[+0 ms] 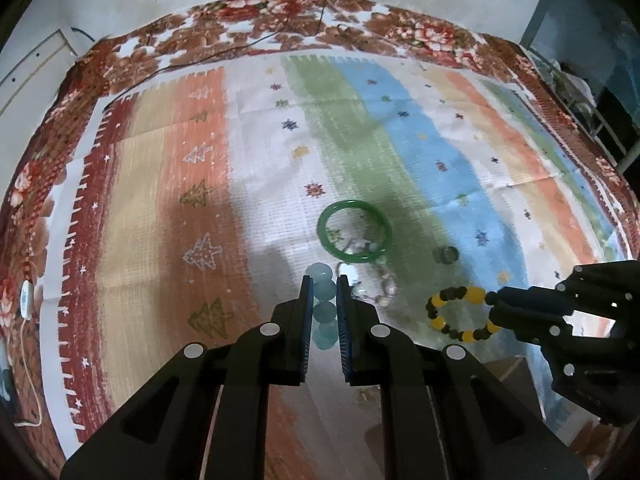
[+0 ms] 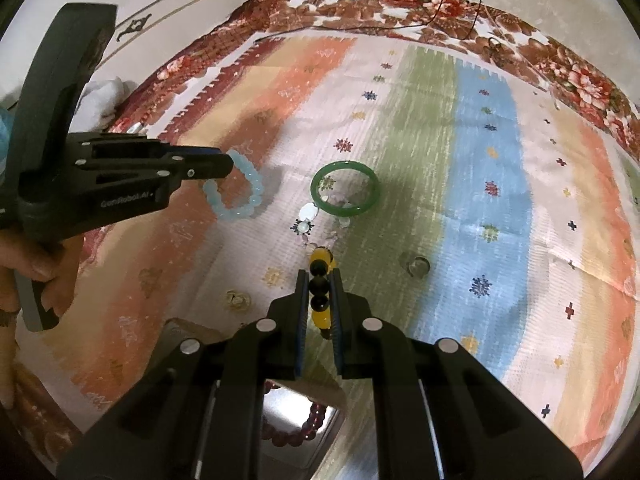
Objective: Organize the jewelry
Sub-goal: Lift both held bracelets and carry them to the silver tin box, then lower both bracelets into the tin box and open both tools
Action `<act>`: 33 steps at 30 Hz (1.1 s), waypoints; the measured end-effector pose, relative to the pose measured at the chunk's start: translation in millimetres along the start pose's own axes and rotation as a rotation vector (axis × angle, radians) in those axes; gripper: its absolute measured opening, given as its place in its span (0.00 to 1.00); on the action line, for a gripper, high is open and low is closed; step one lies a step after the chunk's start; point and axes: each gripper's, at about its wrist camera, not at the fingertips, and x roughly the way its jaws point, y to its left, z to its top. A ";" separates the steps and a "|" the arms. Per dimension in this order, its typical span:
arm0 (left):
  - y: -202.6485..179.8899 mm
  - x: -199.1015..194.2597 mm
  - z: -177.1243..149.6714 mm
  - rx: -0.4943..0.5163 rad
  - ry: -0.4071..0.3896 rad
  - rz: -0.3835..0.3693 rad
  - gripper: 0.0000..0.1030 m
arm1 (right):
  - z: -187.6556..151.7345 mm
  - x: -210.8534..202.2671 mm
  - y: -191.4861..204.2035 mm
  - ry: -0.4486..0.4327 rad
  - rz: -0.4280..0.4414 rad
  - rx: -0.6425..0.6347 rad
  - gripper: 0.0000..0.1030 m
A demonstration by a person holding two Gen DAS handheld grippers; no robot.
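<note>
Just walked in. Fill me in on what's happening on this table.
A person is sorting jewelry with a handheld gripper in each hand. The left gripper is shut on a pale blue bead bracelet, and the right gripper is shut on a yellow and black bead bracelet; both hang above the striped cloth. A green bangle and a pale bead strand lie on the cloth. A dark red bead bracelet sits in a box below the right gripper.

matte black left gripper (image 2: 230, 166) with silver round screws, blue finger pads (image 1: 307, 320), white "genrobot.ai" lettering; right gripper (image 2: 320, 280) alike
</note>
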 end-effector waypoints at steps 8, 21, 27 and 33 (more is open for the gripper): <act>-16.1 -31.8 -14.6 0.007 -0.058 -0.040 0.11 | -6.0 -27.6 1.3 -0.049 0.008 0.007 0.11; -48.8 -77.3 -37.4 0.042 -0.145 -0.086 0.11 | -14.7 -79.9 16.0 -0.148 0.026 -0.019 0.11; -61.5 -90.2 -49.6 0.073 -0.160 -0.113 0.11 | -29.4 -96.1 24.3 -0.172 0.056 -0.030 0.11; -71.3 -106.1 -64.0 0.095 -0.185 -0.135 0.11 | -50.8 -104.2 28.2 -0.172 0.076 -0.029 0.11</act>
